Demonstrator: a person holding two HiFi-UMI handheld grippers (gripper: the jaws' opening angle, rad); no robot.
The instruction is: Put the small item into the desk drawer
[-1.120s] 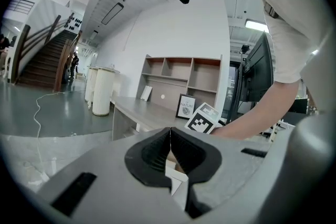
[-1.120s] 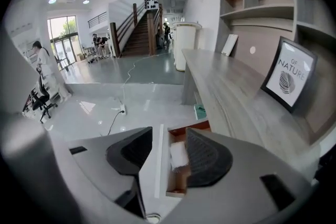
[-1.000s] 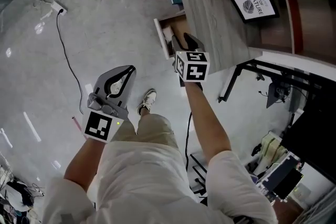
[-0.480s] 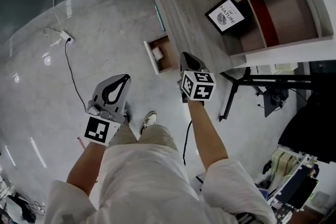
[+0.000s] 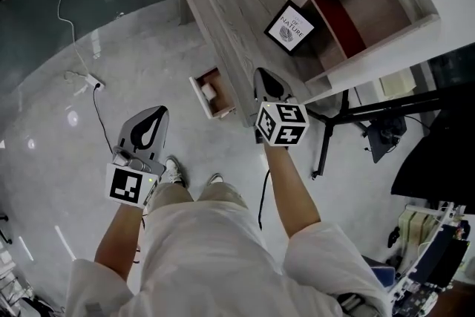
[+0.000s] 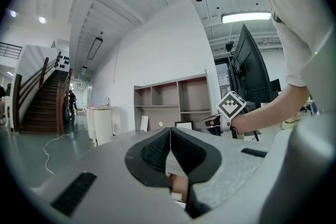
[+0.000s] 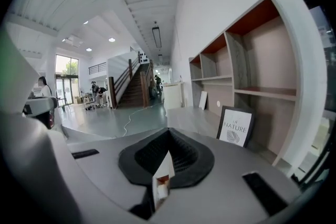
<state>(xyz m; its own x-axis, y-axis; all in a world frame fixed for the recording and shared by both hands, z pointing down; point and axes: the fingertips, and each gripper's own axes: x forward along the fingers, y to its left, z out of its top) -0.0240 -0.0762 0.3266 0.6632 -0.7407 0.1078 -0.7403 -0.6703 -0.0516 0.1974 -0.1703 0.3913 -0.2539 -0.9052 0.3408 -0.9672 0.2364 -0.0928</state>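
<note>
**Head view, looking steeply down.**
- The drawer (image 5: 223,97) stands pulled out from the front edge of the desk (image 5: 223,4).
- The small white item (image 5: 208,91) lies inside the drawer, near its white front panel.
- The right gripper (image 5: 266,79) hovers over the desk edge just right of the drawer. Its 2 jaws are pressed together and hold nothing, as its own view confirms.
- The left gripper (image 5: 154,115) hangs above the floor (image 5: 67,152), well apart from the drawer and to its left. Its 2 jaws meet tip to tip and are likewise empty.
- A framed print (image 5: 289,27) stands on the desk before the shelf unit (image 5: 349,0).
- A power strip (image 5: 94,82) with its cable lies on the floor at the left.
</note>
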